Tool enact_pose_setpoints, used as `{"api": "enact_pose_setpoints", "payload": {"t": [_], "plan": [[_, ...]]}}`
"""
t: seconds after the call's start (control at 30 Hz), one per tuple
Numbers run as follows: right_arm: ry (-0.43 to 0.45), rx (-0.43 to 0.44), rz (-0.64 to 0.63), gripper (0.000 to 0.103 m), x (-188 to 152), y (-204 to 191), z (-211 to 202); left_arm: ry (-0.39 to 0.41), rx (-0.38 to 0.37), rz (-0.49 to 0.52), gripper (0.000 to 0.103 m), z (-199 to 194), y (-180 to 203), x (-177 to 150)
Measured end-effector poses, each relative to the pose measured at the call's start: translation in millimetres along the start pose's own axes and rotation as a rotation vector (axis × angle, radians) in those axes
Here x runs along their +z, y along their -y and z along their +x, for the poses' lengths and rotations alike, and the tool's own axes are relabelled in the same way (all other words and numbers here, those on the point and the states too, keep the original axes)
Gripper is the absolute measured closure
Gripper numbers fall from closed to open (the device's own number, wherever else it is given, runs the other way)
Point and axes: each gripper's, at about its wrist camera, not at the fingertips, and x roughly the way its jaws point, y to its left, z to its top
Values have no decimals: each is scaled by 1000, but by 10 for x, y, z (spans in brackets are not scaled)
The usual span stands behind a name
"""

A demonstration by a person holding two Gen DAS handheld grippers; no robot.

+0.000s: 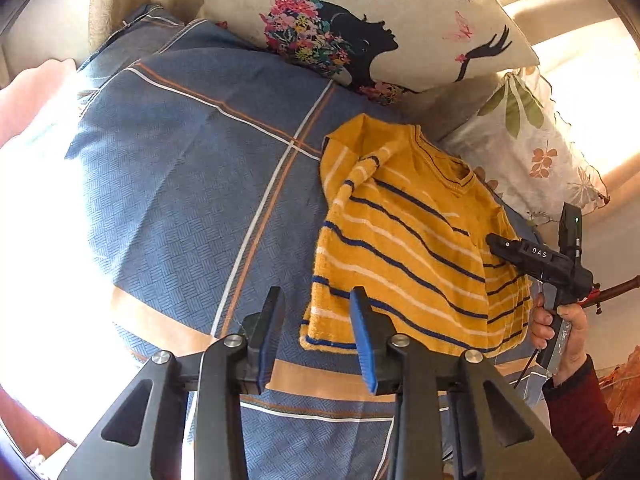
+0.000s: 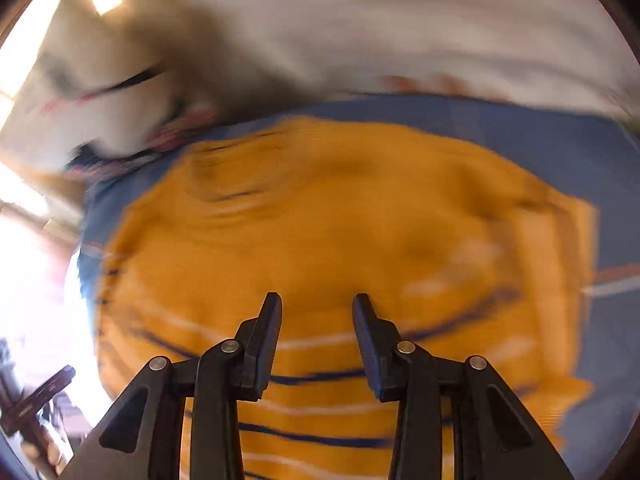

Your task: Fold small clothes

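Left tongs (image 1: 316, 300) hovering with jaws apart, empty, at the near-left hem of the yellow striped sweater (image 1: 404, 248) lying on the blue bedspread (image 1: 180, 184); pillows (image 1: 360, 20) far. Right tongs (image 2: 317, 304), blurred view, jaws apart over the sweater. Judged step: sides folded in; next calls for gripping the hem and folding it toward the collar

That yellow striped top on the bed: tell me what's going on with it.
A person is folding it with a handheld gripper in each hand. The yellow striped top lies on the blue checked bedspread, with one sleeve already turned in over the front. The left gripper hovers open over the bedspread near the hem, holding nothing. The right gripper is open above the top, also empty; its view is motion-blurred. Printed pillows sit behind.
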Motion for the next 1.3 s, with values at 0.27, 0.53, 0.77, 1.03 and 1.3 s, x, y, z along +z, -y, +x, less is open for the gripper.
{"api": "enact_pose_setpoints", "payload": {"t": [0.27,0.53,0.77,1.03,1.3], "plan": [[165,36,266,66,-385,916,-876,-8,28,89,66,115,473,-253],[117,112,76,66,-930,512,-904,-20,51,93,66,170,747,-509],[66,68,150,67,-1035,857,-694,26,80,80,57,-40,739,-725],[54,184,-18,64,-871,100,-830,43,103,-34,55,-16,358,-629],[-97,270,-189,61,-465,-1222,-168,37,41,-80,55,329,60,-174]]}}
